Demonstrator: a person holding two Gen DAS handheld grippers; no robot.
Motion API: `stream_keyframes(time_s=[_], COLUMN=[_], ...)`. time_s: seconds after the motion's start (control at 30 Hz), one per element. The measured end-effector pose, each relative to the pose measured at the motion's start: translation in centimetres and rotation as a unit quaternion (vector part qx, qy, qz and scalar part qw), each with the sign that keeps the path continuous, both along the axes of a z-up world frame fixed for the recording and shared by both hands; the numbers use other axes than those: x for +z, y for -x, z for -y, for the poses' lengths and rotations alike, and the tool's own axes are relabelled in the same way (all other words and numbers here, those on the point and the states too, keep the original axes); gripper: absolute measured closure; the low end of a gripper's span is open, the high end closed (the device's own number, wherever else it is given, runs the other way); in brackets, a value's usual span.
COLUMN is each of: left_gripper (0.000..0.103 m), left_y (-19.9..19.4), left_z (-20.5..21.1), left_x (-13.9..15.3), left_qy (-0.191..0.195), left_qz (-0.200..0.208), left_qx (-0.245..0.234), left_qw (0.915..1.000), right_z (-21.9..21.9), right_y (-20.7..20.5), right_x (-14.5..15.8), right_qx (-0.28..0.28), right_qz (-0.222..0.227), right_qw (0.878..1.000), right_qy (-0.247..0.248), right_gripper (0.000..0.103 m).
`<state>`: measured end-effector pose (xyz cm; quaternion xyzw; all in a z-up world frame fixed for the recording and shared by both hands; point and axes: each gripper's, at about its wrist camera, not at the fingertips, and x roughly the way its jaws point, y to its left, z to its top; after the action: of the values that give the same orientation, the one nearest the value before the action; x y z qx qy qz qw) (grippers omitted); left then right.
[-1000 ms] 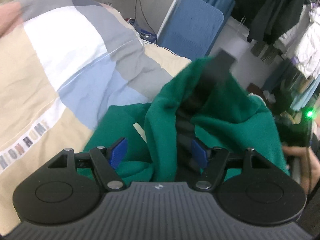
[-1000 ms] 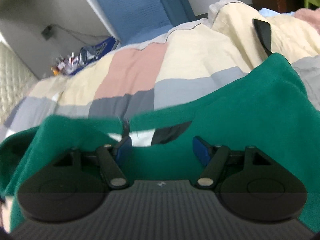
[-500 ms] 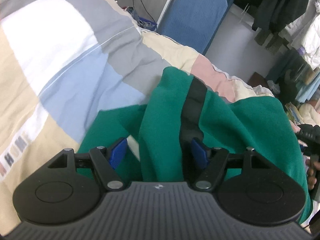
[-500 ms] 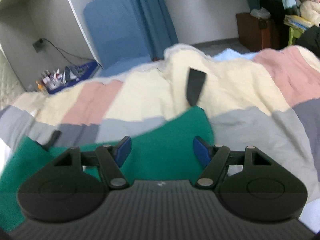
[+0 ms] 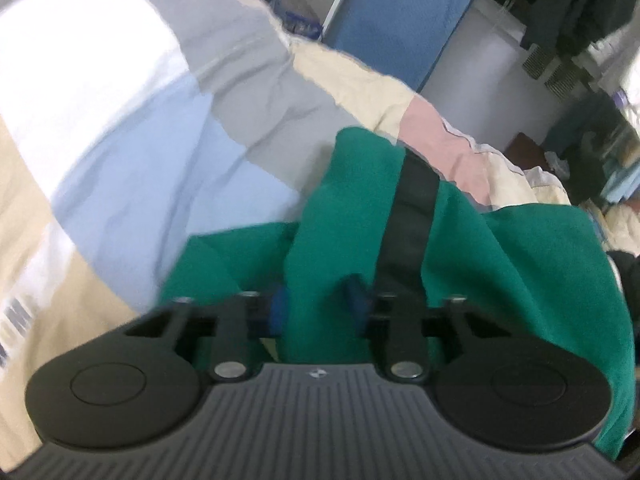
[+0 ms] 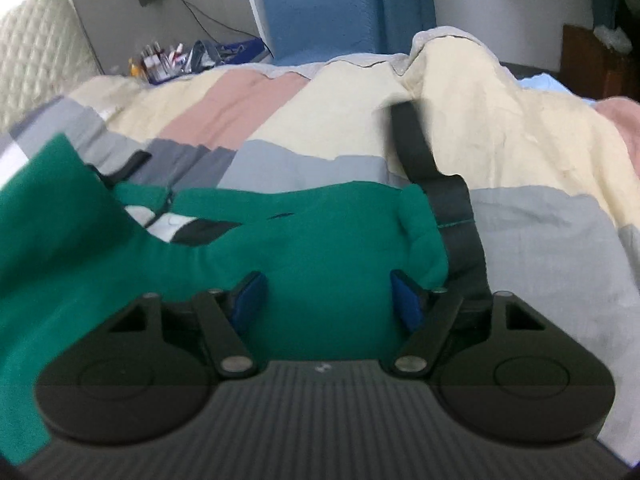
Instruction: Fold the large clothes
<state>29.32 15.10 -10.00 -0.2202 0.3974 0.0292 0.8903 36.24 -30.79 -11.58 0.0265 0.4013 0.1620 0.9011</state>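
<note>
Bed w/ patchwork quilt; green garment lay across near side. L gripper closing, pinching a fold of garment. R gripper closing, jaws apart, cloth between.

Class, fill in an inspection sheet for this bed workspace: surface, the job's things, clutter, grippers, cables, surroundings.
Surface: patchwork quilt on a bed, rumpled.
Job's things: green garment with a dark strap, bunched, not folded flat.
Clutter: small bottles beside the bed.
Grippers: left gripper closing, pinching a green fold; right gripper closing, green cloth between its fingers.
Cables: black cable on the wall.
Surroundings: blue panel, hanging clothes.
</note>
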Motion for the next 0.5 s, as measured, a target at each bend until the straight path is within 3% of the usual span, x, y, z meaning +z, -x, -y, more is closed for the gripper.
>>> stream_keyframes(time_s=[0.13, 0.23, 0.3, 0.4, 0.5], left_gripper=[0.097, 0.099, 0.099, 0.099, 0.099], left_y=[0.6, 1.5, 2.3, 3.0, 2.9], left_z=[0.5, -0.8, -1.8, -2.0, -2.2], left_x=[0.7, 2.4, 3.4, 4.2, 3.8], left_qy=[-0.021, -0.006, 0.012, -0.003, -0.001], left_qz=[0.013, 0.042, 0.064, 0.087, 0.083], left_qx=[-0.003, 0.028, 0.052, 0.062, 0.074], left_qw=[0.9997, 0.9987, 0.9965, 0.9943, 0.9938], right_z=[0.4, 2.1, 3.4, 5.1, 5.7], right_y=[0.6, 2.2, 3.4, 4.8, 4.2], right_x=[1.2, 3.3, 5.1, 7.6, 8.5], right_qx=[-0.027, -0.049, -0.068, -0.085, -0.120], right_qz=[0.034, 0.082, 0.118, 0.186, 0.205], right_qw=[0.999, 0.994, 0.989, 0.976, 0.967], right_qy=[0.006, -0.051, -0.059, -0.081, -0.089], right_gripper=[0.096, 0.098, 0.098, 0.098, 0.098])
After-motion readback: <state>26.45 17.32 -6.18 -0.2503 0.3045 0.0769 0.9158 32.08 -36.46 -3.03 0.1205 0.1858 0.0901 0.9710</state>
